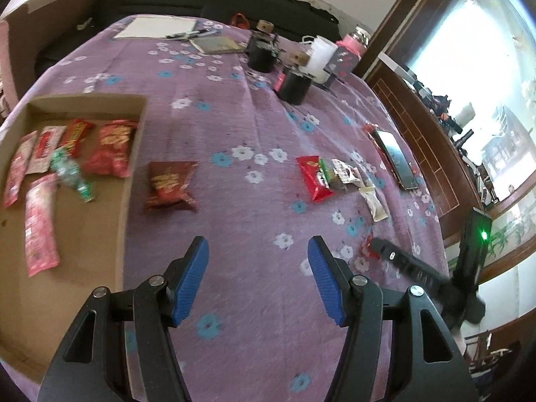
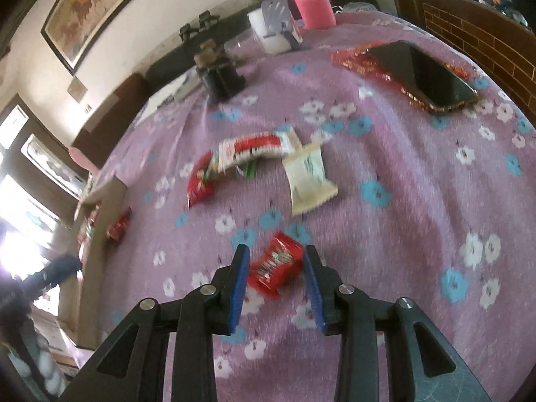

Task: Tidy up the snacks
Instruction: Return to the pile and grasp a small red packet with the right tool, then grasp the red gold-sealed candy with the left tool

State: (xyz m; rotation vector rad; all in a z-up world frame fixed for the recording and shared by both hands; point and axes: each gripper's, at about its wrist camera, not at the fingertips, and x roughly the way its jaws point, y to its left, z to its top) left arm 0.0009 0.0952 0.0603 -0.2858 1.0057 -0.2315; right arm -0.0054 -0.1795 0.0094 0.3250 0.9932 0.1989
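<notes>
Snacks lie in the cardboard box (image 1: pixel 134 174) at left in the left view, its hand-held gripper (image 1: pixel 258 278) spread empty, while lower centre in the right view a red packet (image 2: pixel 276 268) sits between the right hand-held gripper (image 2: pixel 276 284), whose pads stand apart.

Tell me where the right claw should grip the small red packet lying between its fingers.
Grip the small red packet across its puffy middle, from above: it lies flat on the purple cloth, slightly diagonal, and the right claw straddles it, open. Avoid the crimped ends.
</notes>
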